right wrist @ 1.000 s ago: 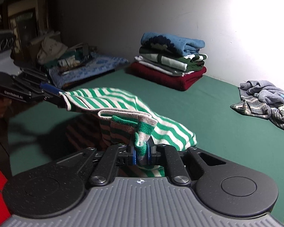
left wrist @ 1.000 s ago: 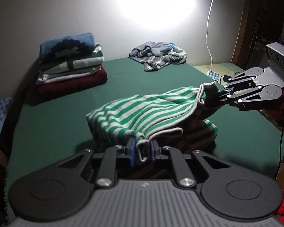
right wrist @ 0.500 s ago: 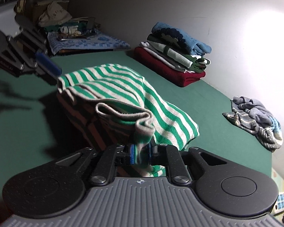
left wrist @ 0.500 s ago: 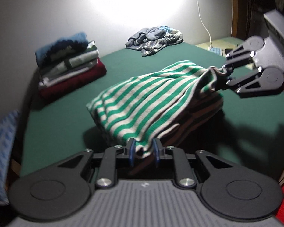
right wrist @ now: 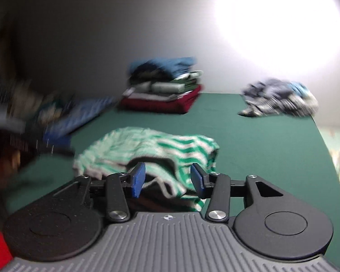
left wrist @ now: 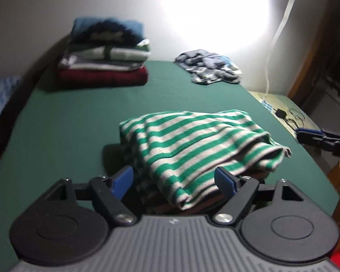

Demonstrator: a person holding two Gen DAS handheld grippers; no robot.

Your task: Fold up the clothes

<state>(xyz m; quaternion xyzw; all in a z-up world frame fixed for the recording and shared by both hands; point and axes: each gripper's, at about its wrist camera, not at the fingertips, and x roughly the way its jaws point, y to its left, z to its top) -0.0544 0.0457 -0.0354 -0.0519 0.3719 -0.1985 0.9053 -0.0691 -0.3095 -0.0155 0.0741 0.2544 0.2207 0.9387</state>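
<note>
Left wrist view, striped garment (left wrist: 192, 149) on green table (left wrist: 79, 117), both hand-held grippers' jaws opening, released.

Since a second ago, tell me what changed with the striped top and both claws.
Both claws let go: the left claw and right claw were pinching the green-striped top and are now opening, pads clear of the cloth. The top dropped from stretched and lifted to lying folded on the green surface. Folded stack and crumpled pile unchanged.

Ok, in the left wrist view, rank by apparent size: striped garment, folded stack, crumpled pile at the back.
1. Striped garment, though it lies nearest the camera.
2. Folded stack.
3. Crumpled pile, smallest but also farthest away.
</note>
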